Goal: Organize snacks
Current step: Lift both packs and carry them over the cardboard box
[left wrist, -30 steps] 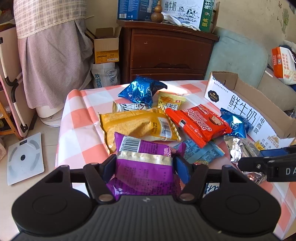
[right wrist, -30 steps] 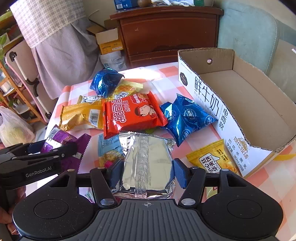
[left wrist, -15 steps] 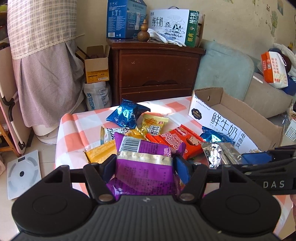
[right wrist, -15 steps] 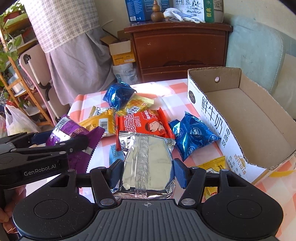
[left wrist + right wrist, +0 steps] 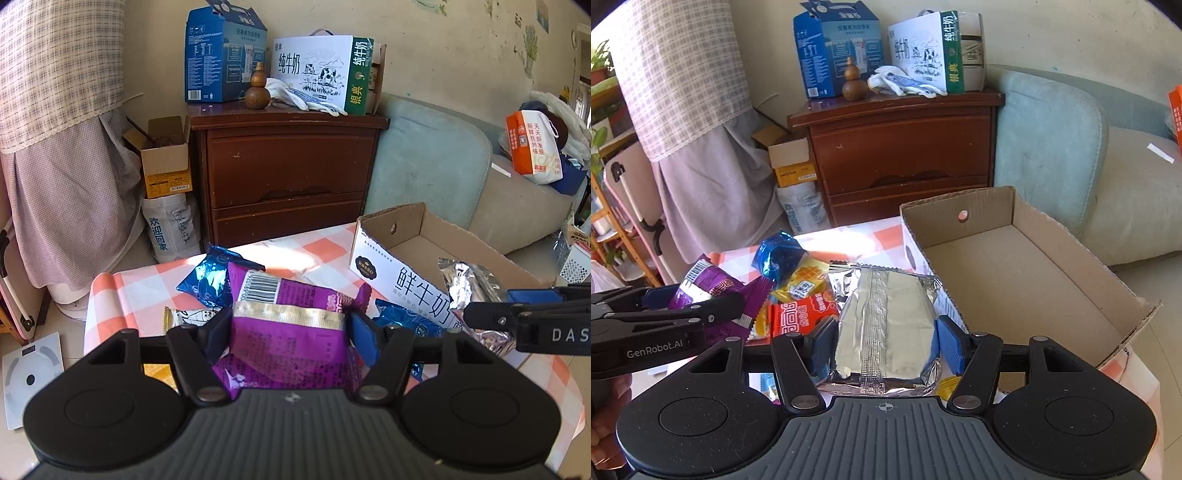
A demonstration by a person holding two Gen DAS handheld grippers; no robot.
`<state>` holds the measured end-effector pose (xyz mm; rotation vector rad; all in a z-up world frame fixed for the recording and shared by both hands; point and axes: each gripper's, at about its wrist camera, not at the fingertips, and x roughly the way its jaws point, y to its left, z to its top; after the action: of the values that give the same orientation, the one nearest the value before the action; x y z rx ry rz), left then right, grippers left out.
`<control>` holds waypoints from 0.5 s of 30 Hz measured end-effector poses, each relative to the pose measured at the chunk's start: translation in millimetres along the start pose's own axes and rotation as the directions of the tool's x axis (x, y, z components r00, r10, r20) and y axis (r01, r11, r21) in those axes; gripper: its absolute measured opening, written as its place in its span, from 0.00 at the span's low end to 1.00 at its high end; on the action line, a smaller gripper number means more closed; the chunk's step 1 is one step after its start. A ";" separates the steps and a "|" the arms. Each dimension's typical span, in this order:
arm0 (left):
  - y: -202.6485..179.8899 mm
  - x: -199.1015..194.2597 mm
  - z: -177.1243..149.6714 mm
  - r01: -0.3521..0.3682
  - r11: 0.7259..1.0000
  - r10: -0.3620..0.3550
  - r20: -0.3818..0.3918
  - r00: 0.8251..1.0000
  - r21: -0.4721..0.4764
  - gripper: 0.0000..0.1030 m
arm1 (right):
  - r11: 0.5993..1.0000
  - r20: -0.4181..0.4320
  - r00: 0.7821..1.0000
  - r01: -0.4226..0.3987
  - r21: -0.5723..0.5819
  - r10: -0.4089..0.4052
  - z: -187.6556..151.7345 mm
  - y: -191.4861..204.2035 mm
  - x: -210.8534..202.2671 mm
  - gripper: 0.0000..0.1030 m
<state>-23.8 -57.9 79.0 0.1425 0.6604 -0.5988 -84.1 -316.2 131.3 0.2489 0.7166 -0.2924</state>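
Both grippers have come up off the checkered table (image 5: 122,291) since the earlier frames, each w/ a pack; the loose snacks now sit lower and smaller in view, and the cardboard box (image 5: 1015,266) shows more of its bare floor.

Left gripper (image 5: 288,328) is clamped on the purple packet (image 5: 291,332), pads pressing its two sides, barcode end pointing away from the camera. Right gripper (image 5: 882,339) is clamped on the silver foil pack (image 5: 886,317) the same way, seam running straight ahead along the fingers.

Key relation: the box stands at the table's right edge, long axis running away from the cameras toward the sofa. From the right gripper it lies just ahead and to the right, open top facing up, near wall touching distance beside the foil pack. From the left gripper it's further right, w/ the right gripper and foil pack in between.

So the right hand is nearer; prob. it should drop first, then clear out so the left can cross over. Left behind on the cloth: blue bag (image 5: 777,254), yellow pack (image 5: 803,282), red pack (image 5: 801,317), near the table's middle.
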 end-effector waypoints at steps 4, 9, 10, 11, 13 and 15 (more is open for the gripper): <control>-18.1 14.2 12.4 0.039 0.999 -0.039 0.009 0.999 0.010 0.64 | 0.998 0.010 0.998 0.058 0.035 -0.058 8.0 -22.2 4.7 0.57; -45.6 32.5 26.3 0.098 0.995 -0.099 0.020 0.995 0.027 0.64 | 0.987 -0.005 0.992 0.129 0.092 -0.130 14.0 -51.0 13.0 0.57; -49.9 35.8 28.3 0.109 0.994 -0.110 0.020 0.994 0.028 0.64 | 0.983 -0.006 0.990 0.144 0.110 -0.144 15.3 -57.5 13.8 0.57; -55.0 40.0 30.6 0.122 0.992 -0.123 0.019 0.992 0.030 0.64 | 0.980 -0.006 0.988 0.152 0.130 -0.153 15.7 -63.2 14.2 0.57; -62.8 46.3 34.7 0.141 0.989 -0.142 0.018 0.990 0.034 0.64 | 0.971 -0.010 0.986 0.167 0.172 -0.167 17.0 -74.9 14.6 0.57; -70.6 52.8 38.3 0.164 0.986 -0.164 0.014 0.986 0.030 0.64 | 0.962 -0.013 0.982 0.190 0.196 -0.191 17.8 -83.1 14.9 0.57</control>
<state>-9.9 -153.0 81.0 0.1105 0.6513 -0.7675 -91.3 -401.8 123.9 0.3674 0.7077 -0.5490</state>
